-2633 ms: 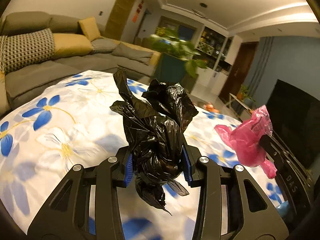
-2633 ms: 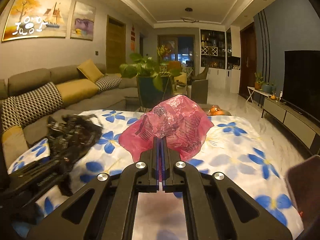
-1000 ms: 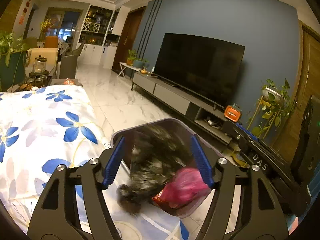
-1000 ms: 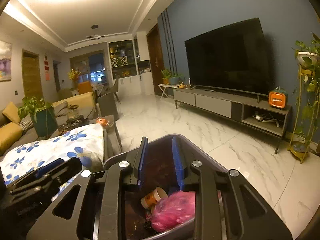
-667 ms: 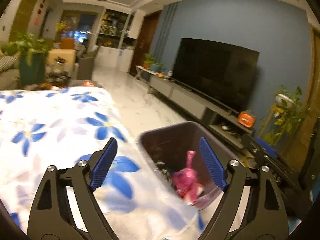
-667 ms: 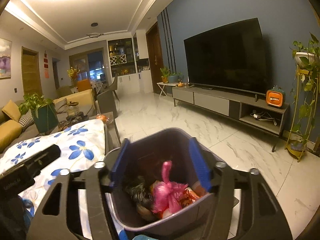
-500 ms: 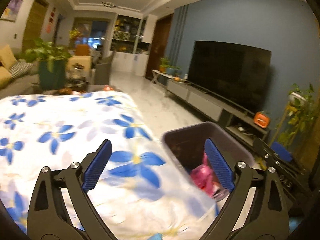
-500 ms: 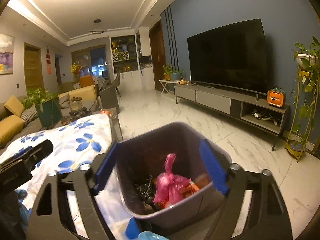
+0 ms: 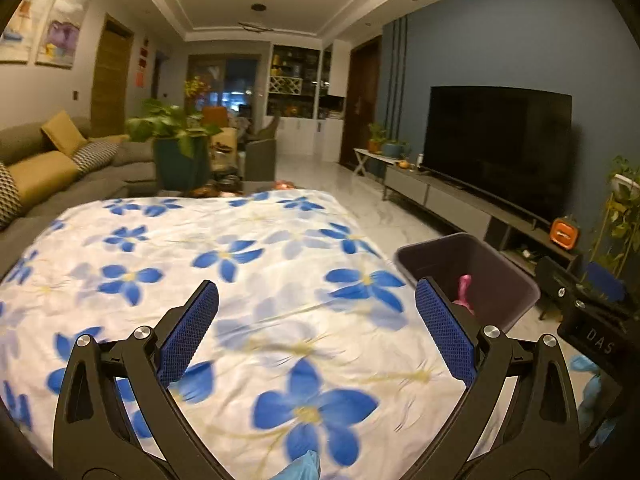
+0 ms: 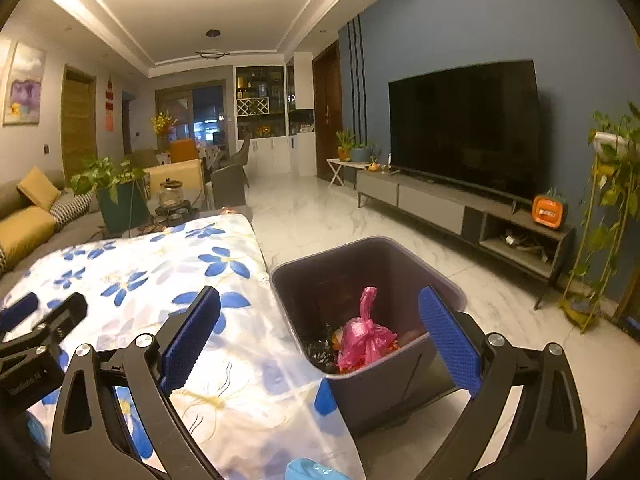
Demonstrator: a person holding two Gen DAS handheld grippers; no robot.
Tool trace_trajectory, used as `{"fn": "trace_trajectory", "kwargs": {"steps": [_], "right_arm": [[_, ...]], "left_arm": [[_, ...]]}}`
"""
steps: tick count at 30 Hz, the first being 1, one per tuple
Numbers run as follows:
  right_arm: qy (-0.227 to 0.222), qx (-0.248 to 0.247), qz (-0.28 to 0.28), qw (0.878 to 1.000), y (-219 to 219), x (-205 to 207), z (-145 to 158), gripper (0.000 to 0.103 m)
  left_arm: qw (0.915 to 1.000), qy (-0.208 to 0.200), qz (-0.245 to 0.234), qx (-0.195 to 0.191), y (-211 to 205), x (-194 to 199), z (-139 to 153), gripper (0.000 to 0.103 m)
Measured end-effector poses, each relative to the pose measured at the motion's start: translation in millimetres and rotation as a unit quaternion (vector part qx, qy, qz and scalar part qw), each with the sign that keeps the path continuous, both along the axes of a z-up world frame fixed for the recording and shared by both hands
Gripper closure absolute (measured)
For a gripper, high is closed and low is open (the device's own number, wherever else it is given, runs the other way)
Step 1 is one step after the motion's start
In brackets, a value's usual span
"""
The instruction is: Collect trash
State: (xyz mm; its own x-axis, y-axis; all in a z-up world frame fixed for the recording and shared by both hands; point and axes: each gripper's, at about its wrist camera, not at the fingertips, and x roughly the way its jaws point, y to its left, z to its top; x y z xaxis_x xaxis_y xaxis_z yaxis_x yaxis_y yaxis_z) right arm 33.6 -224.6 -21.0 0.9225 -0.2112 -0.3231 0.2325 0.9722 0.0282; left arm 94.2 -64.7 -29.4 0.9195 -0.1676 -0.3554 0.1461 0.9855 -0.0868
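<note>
Right wrist view: both grippers [image 10: 318, 330] [image 9: 316, 330] spread their fingers wide, empty, a pink bag [image 10: 366, 342] lying in the bin [image 10: 404, 384].

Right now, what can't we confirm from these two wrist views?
- Bin contents: near wall hides everything under the pink bag, right wrist view.
- Black bag: only a dark sliver shows.
- Light-blue item: cut off by the bottom edge in both views.
- Tablecloth near edge: motion-blurred, left wrist view.
</note>
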Motion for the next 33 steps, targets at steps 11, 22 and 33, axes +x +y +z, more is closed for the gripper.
{"fn": "trace_trajectory", "kwargs": {"steps": [11,22,33], "right_arm": [[0.000,-0.012,0.024,1.000,39,-44,13,0.007],[0.002,-0.019,0.043,0.999,66,-64,11,0.007],[0.000,-0.018,0.046,0.999,70,-69,10,0.006]], "left_arm": [[0.9993,0.002,0.037,-0.009,45,-53,0,0.006],[0.9985,-0.010,0.052,-0.015,65,-84,3,0.006],[0.9982,-0.011,0.058,-0.013,67,-90,3,0.006]]}}
